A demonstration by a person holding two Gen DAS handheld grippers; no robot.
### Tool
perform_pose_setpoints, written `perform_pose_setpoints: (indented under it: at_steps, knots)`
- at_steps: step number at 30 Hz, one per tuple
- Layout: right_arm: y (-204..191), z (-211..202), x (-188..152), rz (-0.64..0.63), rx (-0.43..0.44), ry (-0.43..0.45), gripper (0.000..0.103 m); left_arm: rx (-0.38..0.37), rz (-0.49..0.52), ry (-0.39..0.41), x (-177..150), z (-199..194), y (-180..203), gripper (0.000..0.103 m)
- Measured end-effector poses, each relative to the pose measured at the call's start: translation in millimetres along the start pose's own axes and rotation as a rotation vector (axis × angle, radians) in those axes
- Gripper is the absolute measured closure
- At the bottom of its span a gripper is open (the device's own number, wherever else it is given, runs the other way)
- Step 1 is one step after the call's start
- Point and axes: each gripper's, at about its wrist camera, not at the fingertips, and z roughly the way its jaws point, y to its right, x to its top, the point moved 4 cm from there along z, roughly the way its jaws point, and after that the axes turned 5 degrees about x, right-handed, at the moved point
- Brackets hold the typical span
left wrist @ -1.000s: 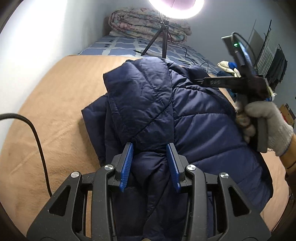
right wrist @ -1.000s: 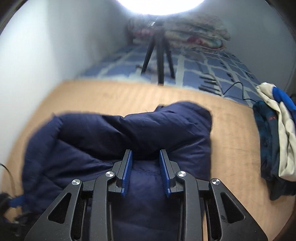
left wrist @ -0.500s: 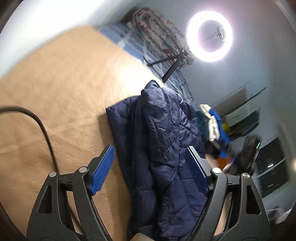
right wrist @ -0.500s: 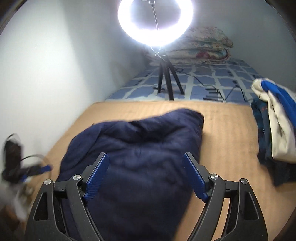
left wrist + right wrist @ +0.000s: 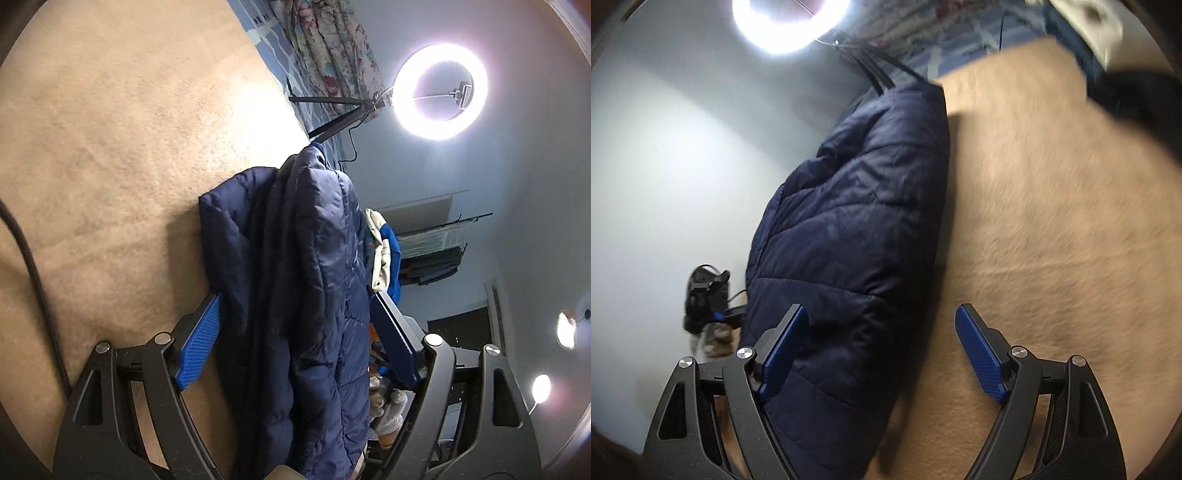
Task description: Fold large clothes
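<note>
A navy quilted puffer jacket (image 5: 303, 280) lies folded in a thick bundle on the tan blanket (image 5: 110, 147). My left gripper (image 5: 297, 332) is open, rolled sideways, its blue pads wide apart on either side of the bundle's near end, not gripping it. In the right wrist view the jacket (image 5: 857, 206) shows from the other side. My right gripper (image 5: 882, 350) is open and also tilted, with its left pad over the jacket's edge and its right pad over the blanket (image 5: 1052, 221). The left gripper (image 5: 709, 295) shows small beyond the jacket.
A lit ring light (image 5: 439, 92) on a tripod stands at the back on a blue patterned sheet, with folded floral quilts (image 5: 325, 48) behind. A heap of white and blue clothes (image 5: 384, 251) lies beyond the jacket. A black cable (image 5: 33, 280) crosses the blanket at left.
Both grippers were shut on the jacket a second ago. They have opened, let it go, drawn back and rolled sideways. The jacket now rests folded on the blanket.
</note>
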Motion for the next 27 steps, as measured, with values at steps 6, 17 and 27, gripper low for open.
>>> perform_pose_setpoints:
  at_steps: [6,17,27]
  knots:
    - [-6.7,22.1,-1.6,0.0,0.047,-0.018,0.021,0.017,0.02,-0.022,4.2,8.6,6.2,0.021]
    - [-21.8,26.4,-6.4,-0.029,0.034,-0.063,0.021,0.233,0.169,-0.077,-12.9,-0.3,3.7,0.022]
    - [-22.8,27.5,-7.4,-0.036,0.042,-0.06,0.021,0.221,0.211,-0.118,-9.8,41.9,15.9,0.022]
